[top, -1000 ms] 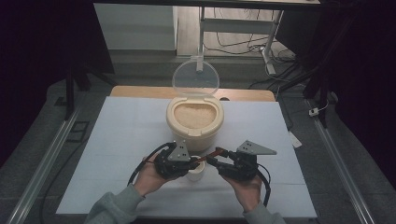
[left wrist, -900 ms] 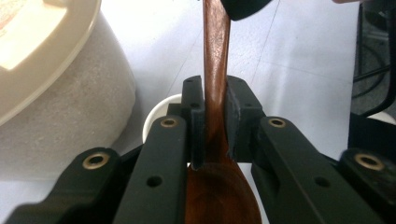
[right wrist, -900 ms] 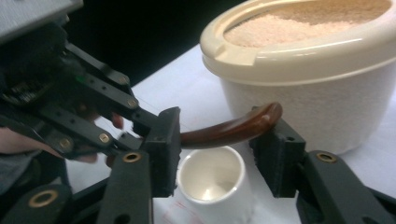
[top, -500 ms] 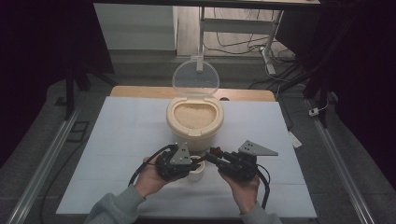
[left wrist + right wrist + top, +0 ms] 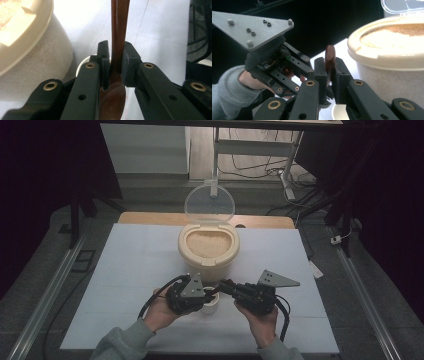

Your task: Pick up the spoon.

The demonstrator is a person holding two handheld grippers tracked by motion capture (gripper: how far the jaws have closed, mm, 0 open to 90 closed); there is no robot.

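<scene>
A brown wooden spoon (image 5: 120, 25) hangs level over a small white cup (image 5: 209, 308) just in front of the cream rice container (image 5: 207, 247). My left gripper (image 5: 116, 57) is shut on the spoon's neck, with the bowl toward its camera. My right gripper (image 5: 330, 68) has just been closing and is now shut on the handle's far end (image 5: 330, 53), which pokes up between the pads. In the high view the left gripper (image 5: 209, 295) and right gripper (image 5: 223, 288) meet tip to tip above the cup.
The container is full of rice and its clear lid (image 5: 210, 202) stands open at the back. It rests on a white mat (image 5: 135, 265) over a wooden table. Metal rails run along both sides, and cables trail from each gripper.
The right gripper's jaws have closed onto the spoon handle. Both hands have stayed where they were over the cup.
</scene>
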